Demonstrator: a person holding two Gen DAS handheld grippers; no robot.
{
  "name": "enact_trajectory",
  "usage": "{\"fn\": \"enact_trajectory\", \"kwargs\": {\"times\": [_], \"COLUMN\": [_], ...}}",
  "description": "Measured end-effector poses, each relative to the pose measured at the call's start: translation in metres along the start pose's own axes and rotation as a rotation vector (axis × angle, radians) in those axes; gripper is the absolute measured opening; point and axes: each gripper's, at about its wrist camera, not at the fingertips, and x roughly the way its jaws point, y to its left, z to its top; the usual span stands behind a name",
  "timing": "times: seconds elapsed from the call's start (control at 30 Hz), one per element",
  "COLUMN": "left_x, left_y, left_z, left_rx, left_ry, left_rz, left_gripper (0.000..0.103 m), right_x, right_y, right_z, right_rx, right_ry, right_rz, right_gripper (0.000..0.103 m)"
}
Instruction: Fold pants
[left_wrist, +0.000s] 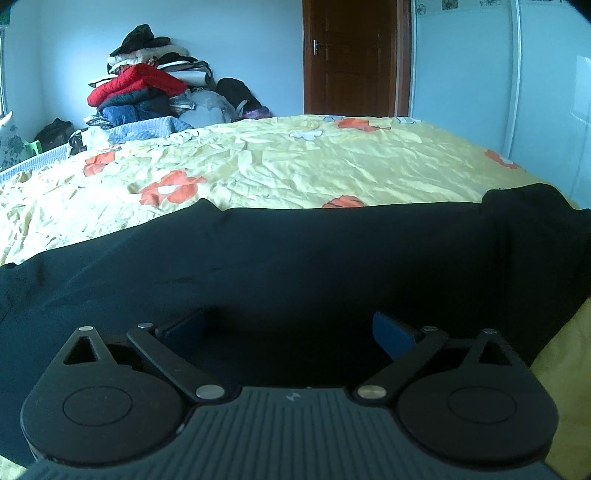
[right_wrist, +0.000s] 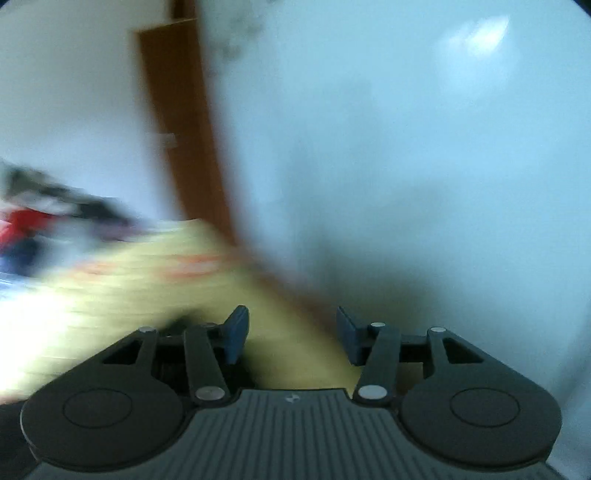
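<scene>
The black pants (left_wrist: 295, 258) lie across the near part of a bed with a yellow flowered sheet (left_wrist: 295, 162). One end looks folded over at the right (left_wrist: 524, 229). My left gripper (left_wrist: 288, 332) is wide open and low over the dark cloth, with nothing between its blue pads (left_wrist: 391, 332). My right gripper (right_wrist: 291, 336) is open and empty above the yellow sheet (right_wrist: 155, 288) near the bed's edge. The right wrist view is heavily blurred, and the pants do not show in it.
A tall pile of clothes (left_wrist: 147, 88) stands against the far wall at the left. A brown door (left_wrist: 351, 55) is behind the bed, and also shows in the right wrist view (right_wrist: 181, 129). A white wardrobe (left_wrist: 498, 81) stands at the right.
</scene>
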Motion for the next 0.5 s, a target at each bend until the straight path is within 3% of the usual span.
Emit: {"fn": "enact_trajectory", "kwargs": {"times": [0.07, 0.2, 0.3, 0.5], "left_x": [0.000, 0.002, 0.003, 0.003], "left_y": [0.000, 0.002, 0.003, 0.003], "left_z": [0.000, -0.001, -0.001, -0.001], "left_rx": [-0.004, -0.014, -0.018, -0.021], "left_ry": [0.000, 0.006, 0.009, 0.010], "left_rz": [-0.002, -0.011, -0.016, -0.019], "left_gripper": [0.101, 0.103, 0.103, 0.103], "right_x": [0.018, 0.051, 0.065, 0.089], "right_y": [0.009, 0.006, 0.001, 0.003], "right_z": [-0.004, -0.020, -0.026, -0.021], "right_rx": [0.082, 0.250, 0.343, 0.480], "right_ry": [0.129, 0.250, 0.249, 0.227], "right_rz": [0.135, 0.167, 0.178, 0.281], "right_gripper": [0.056, 0.057, 0.057, 0.057]}}
